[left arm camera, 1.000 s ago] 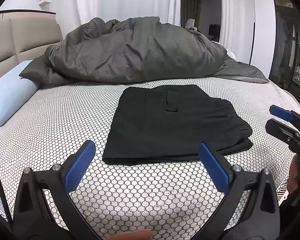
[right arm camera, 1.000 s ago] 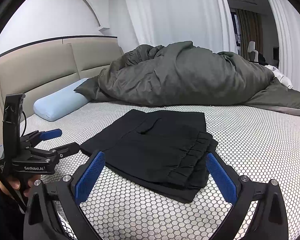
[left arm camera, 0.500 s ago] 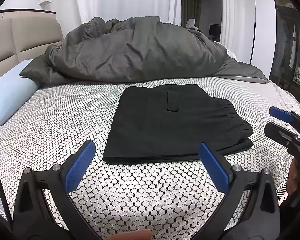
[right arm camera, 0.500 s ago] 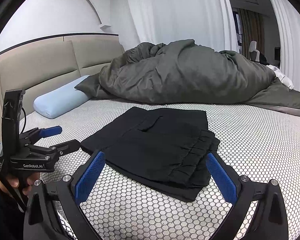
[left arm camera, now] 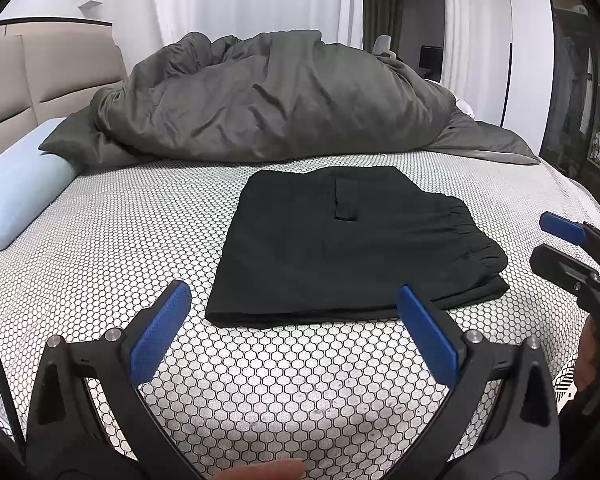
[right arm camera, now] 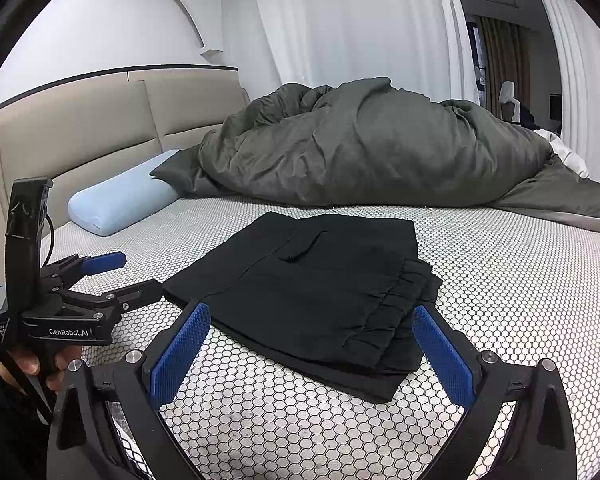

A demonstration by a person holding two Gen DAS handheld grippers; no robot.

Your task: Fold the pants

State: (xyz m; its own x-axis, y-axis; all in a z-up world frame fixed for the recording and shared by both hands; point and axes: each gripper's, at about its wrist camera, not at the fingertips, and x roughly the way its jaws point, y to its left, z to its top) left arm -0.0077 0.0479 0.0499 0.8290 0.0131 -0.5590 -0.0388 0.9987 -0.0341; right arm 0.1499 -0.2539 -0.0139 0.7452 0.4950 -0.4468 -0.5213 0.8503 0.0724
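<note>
Black pants (left arm camera: pixel 340 244) lie folded in a flat rectangle on the honeycomb-patterned bed (left arm camera: pixel 140 240), elastic waistband at the right end. They also show in the right wrist view (right arm camera: pixel 324 296). My left gripper (left arm camera: pixel 296 336) is open and empty, held just short of the pants' near edge. My right gripper (right arm camera: pixel 312 352) is open and empty, near the pants' waistband corner. The right gripper also shows at the right edge of the left wrist view (left arm camera: pixel 556 244), and the left gripper at the left of the right wrist view (right arm camera: pixel 120 276). Neither touches the pants.
A crumpled dark grey duvet (left arm camera: pixel 276 96) is heaped behind the pants. A light blue pillow (left arm camera: pixel 16 188) lies at the left by the beige headboard (right arm camera: pixel 100 128). White curtains hang behind. The bed's edge is close below both grippers.
Both grippers stay open and nearly still. The right wrist view has shifted slightly back and up; the pants have not moved.
</note>
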